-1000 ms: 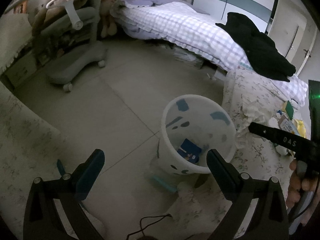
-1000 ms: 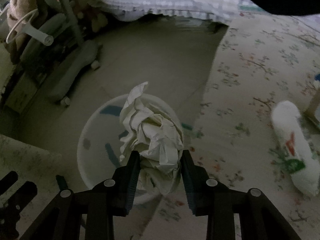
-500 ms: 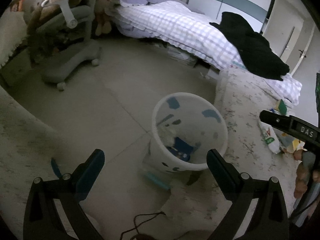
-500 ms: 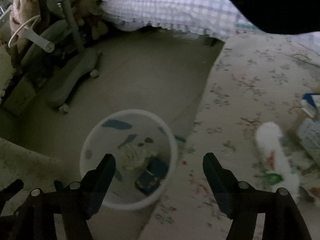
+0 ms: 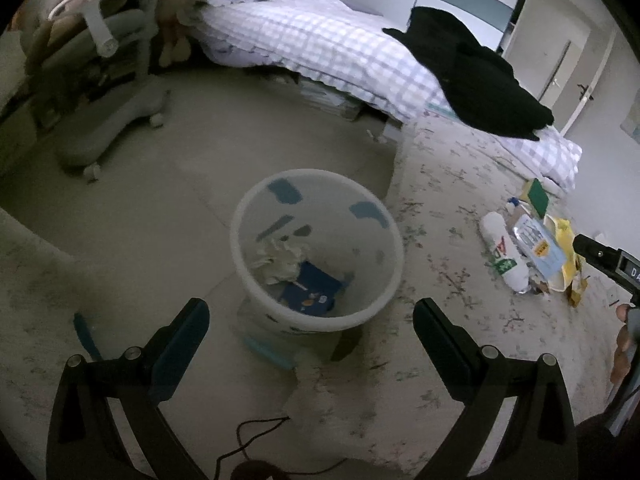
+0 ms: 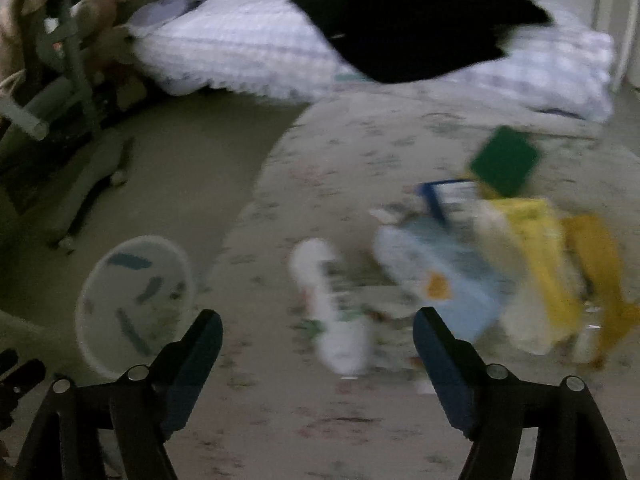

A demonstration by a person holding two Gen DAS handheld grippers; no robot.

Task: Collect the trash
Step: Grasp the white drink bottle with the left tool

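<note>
A white waste bin (image 5: 384,276) with blue patches stands on the floor at the edge of a floral rug. Inside lie a crumpled white paper (image 5: 280,260) and a dark blue packet (image 5: 312,292). My left gripper (image 5: 312,320) is open and empty just in front of the bin. My right gripper (image 6: 318,332) is open and empty over the rug, with the bin (image 6: 134,304) to its left. Ahead of it lies a trash pile: a white bottle (image 6: 332,308), a light blue packet (image 6: 444,276), a yellow bag (image 6: 536,256) and a green card (image 6: 504,160).
A bed with a checked cover (image 5: 320,44) and a black garment (image 5: 472,72) runs along the back. A grey wheeled chair (image 5: 100,112) stands at the left. A black cable (image 5: 256,432) lies on the rug near me. The trash pile also shows in the left wrist view (image 5: 528,244).
My right gripper opened and dropped the crumpled paper into the bin, then swung right toward the trash pile. My left gripper stayed open near the bin.
</note>
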